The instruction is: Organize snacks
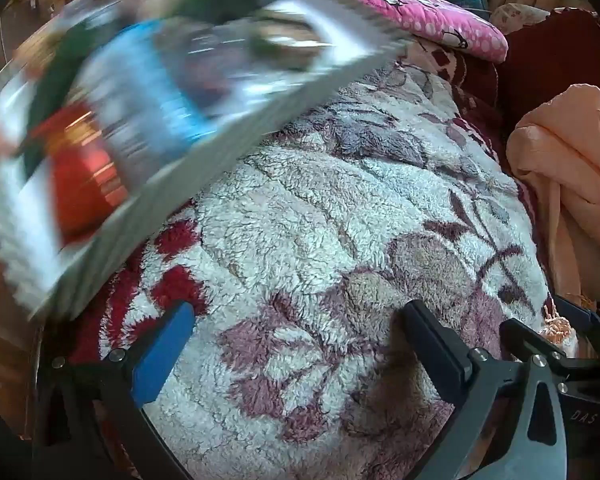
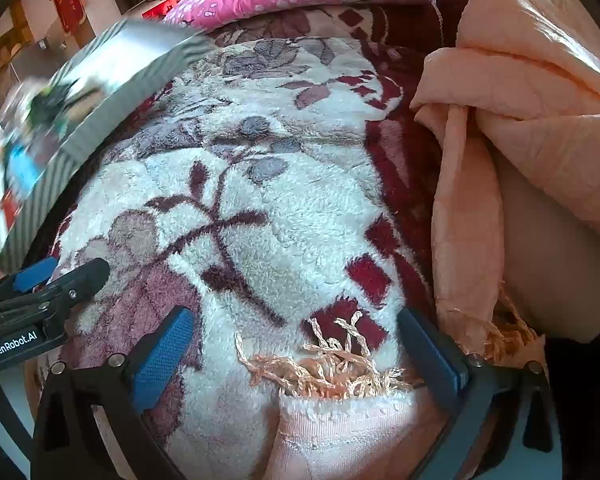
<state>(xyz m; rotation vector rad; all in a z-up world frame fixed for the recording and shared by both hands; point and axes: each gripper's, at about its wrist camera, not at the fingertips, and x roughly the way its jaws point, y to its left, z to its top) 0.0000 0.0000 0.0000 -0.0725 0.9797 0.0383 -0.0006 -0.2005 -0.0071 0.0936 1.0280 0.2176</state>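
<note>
I see both my left gripper (image 1: 296, 344) and right gripper (image 2: 296, 348) spread wide, empty, over the fluffy floral blanket (image 1: 340, 220). A blurred, glossy snack packet (image 1: 148, 108) with serrated edges, possibly foil, sits upper left, its long axis running diagonally.

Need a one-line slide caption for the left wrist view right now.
Left gripper open above floral blanket; blurred snack packet at upper left, pink pillow behind.

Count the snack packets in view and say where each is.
1: a blurred snack packet in mid-air at upper left, above the floral blanket, in neither claw. Others may be hidden.
</note>
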